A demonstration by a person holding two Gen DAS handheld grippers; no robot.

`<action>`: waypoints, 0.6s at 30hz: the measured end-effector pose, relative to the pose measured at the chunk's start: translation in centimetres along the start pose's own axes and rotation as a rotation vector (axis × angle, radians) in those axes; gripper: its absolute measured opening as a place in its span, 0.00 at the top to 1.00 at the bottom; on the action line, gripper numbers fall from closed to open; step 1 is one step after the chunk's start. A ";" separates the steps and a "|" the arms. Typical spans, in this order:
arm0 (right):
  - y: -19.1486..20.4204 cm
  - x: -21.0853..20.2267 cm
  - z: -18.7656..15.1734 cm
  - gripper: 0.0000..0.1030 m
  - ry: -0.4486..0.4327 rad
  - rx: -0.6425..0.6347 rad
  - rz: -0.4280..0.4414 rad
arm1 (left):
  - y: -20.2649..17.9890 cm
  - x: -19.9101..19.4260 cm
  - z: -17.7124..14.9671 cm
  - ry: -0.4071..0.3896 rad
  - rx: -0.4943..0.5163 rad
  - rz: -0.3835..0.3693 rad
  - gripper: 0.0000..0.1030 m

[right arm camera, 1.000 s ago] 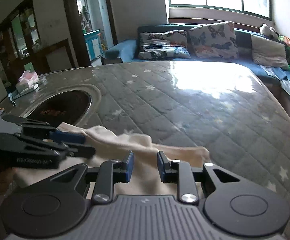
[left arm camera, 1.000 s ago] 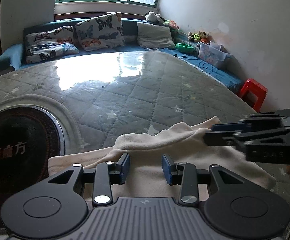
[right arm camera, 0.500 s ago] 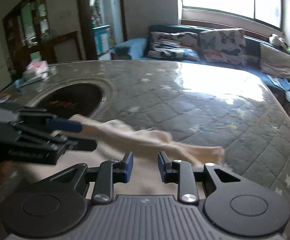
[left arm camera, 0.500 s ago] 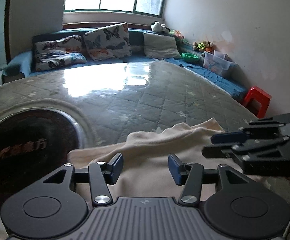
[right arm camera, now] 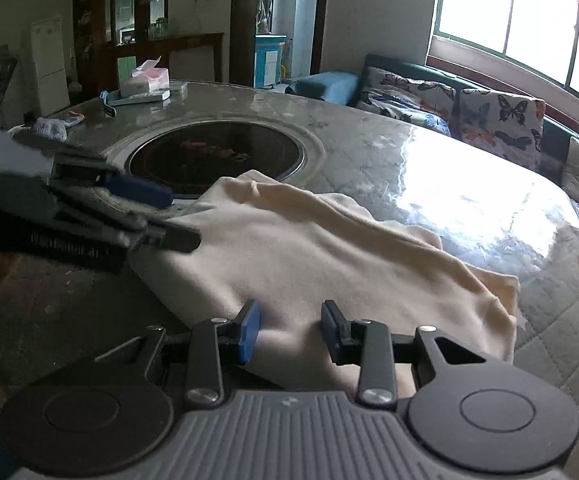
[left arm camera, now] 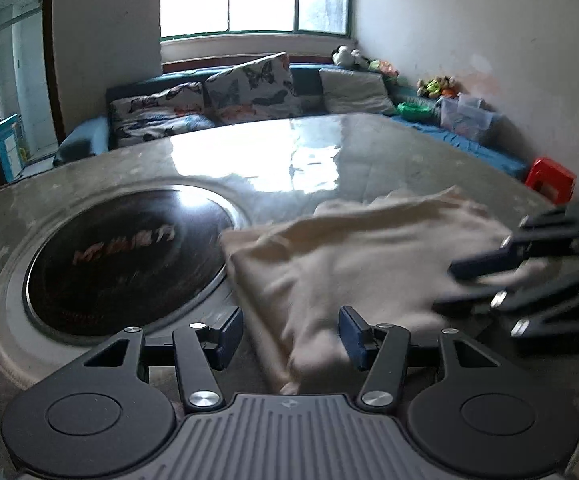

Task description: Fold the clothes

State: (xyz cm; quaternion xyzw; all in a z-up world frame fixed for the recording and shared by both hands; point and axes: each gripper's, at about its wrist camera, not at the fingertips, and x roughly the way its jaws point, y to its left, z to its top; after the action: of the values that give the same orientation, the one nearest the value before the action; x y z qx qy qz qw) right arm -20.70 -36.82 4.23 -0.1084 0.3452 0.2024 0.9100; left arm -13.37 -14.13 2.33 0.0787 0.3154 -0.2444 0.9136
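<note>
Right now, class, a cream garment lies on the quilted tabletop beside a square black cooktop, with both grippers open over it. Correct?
Not quite. The black cooktop is round, not square; the right wrist view shows it. The cream garment does lie beside it, both grippers open over it.

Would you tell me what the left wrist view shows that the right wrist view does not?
Only the left wrist view shows the red stool and the soft toys by the wall. Only the right wrist view shows the tissue box on the table's far side and the white fridge. Both share the cream garment lying unheld, the round black cooktop, the butterfly cushions and both grippers, left gripper and right gripper, open.
</note>
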 end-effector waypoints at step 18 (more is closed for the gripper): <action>3.5 -0.2 2.4 0.67 -0.011 -0.112 0.062 | 2.9 -1.2 -0.8 -0.006 -0.140 -0.016 0.43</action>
State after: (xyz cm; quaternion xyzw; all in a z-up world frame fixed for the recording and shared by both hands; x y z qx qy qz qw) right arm -21.01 -33.01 5.93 -0.1473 0.3317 0.2500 0.8977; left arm -13.12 -10.89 2.40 0.0110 0.3295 -0.2294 0.9158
